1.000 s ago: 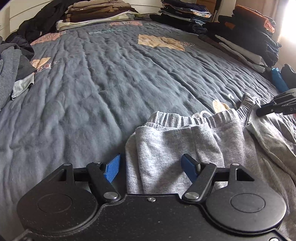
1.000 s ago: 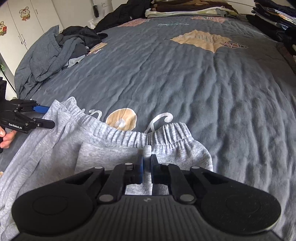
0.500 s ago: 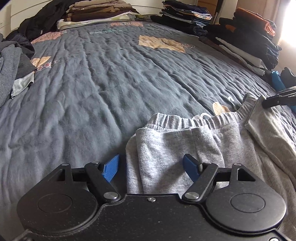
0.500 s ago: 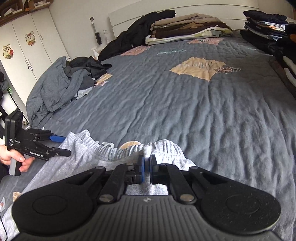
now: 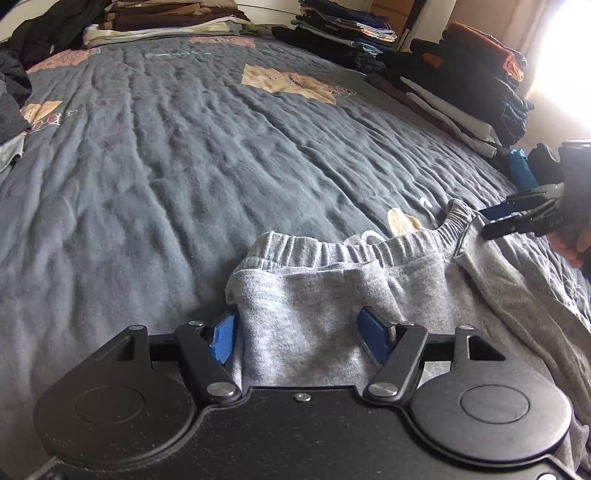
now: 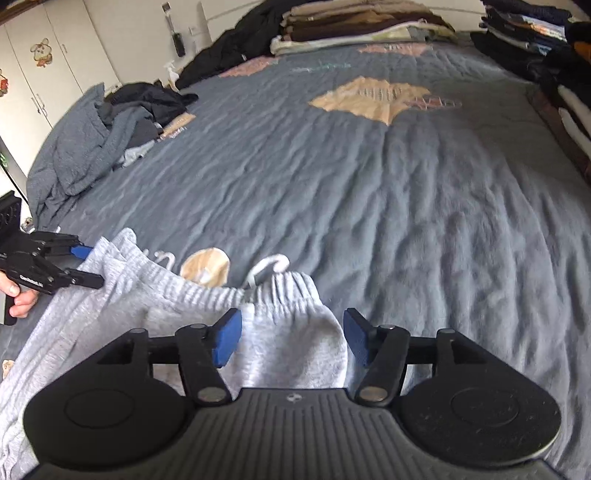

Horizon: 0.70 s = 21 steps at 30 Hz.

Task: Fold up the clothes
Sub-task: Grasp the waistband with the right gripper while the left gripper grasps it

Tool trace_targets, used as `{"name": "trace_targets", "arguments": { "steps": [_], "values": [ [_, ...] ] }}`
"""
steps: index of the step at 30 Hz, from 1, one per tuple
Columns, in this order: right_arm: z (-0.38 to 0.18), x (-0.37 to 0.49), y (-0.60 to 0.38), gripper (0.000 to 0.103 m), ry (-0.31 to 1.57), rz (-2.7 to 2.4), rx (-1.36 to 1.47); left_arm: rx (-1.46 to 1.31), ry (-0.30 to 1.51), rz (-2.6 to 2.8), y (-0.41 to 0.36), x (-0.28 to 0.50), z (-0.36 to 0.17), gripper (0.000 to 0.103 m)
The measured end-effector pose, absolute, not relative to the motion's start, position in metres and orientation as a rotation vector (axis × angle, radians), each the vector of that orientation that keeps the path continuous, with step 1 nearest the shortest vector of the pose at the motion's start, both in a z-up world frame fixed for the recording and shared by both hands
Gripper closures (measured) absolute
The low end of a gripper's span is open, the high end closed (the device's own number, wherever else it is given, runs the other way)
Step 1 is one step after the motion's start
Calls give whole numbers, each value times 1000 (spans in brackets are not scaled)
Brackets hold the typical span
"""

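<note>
Grey sweatpants point(image 5: 303, 288) lie at the near edge of a blue-grey bedspread point(image 5: 184, 147), elastic waistband facing away from me. My left gripper point(image 5: 299, 328) is open, its blue pads point(image 5: 223, 338) either side of a folded bunch of the fabric. In the right wrist view the right gripper point(image 6: 291, 332) is open too, straddling the other waistband corner of the sweatpants point(image 6: 110, 317). Each view shows the other gripper: the right gripper point(image 5: 487, 223) at the pants' right edge, the left gripper point(image 6: 92, 266) at their left edge, held by a hand point(image 6: 18, 299).
Folded clothes are stacked at the headboard point(image 5: 159, 22) and along the bed's right side point(image 5: 461, 85). A crumpled heap of dark and grey garments point(image 6: 92, 147) sits at the left edge. White wardrobe doors point(image 6: 44, 74) stand beyond it.
The right gripper, shut on the waistband before, has opened and let it go. The left gripper stayed open and crept slightly forward over the fabric.
</note>
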State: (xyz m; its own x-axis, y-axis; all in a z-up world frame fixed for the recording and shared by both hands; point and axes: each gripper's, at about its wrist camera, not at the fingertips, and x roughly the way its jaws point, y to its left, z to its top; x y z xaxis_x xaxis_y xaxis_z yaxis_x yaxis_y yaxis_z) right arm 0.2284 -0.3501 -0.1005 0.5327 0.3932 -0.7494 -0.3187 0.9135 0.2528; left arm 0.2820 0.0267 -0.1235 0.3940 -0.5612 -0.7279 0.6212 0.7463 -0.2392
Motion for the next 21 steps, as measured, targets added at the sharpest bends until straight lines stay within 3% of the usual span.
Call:
{"name": "trace_targets", "arguments": {
  "steps": [2, 3, 4, 6, 8, 14, 17, 21],
  "values": [
    [-110, 229, -341, 43, 934, 429, 63, 95, 885, -731, 25, 280, -125, 79],
    [-115, 230, -337, 46, 944, 431, 50, 99, 883, -729, 26, 279, -124, 82],
    [-119, 230, -332, 59, 951, 433, 39, 95, 874, -729, 29, 277, -120, 88],
    [-119, 228, -324, 79, 948, 436, 34, 100, 843, -726, 35, 273, -112, 90],
    [-114, 227, -319, 91, 928, 432, 34, 114, 810, -721, 42, 269, -99, 91],
    [-88, 225, -304, 93, 805, 461, 57, 160, 718, -641, 72, 263, -65, 91],
    [-74, 231, -292, 93, 730, 478, 70, 210, 764, -564, 68, 277, -73, 90],
    [-73, 255, -270, 91, 701, 470, 65, 278, 827, -459, 62, 296, -86, 78]
  ]
}}
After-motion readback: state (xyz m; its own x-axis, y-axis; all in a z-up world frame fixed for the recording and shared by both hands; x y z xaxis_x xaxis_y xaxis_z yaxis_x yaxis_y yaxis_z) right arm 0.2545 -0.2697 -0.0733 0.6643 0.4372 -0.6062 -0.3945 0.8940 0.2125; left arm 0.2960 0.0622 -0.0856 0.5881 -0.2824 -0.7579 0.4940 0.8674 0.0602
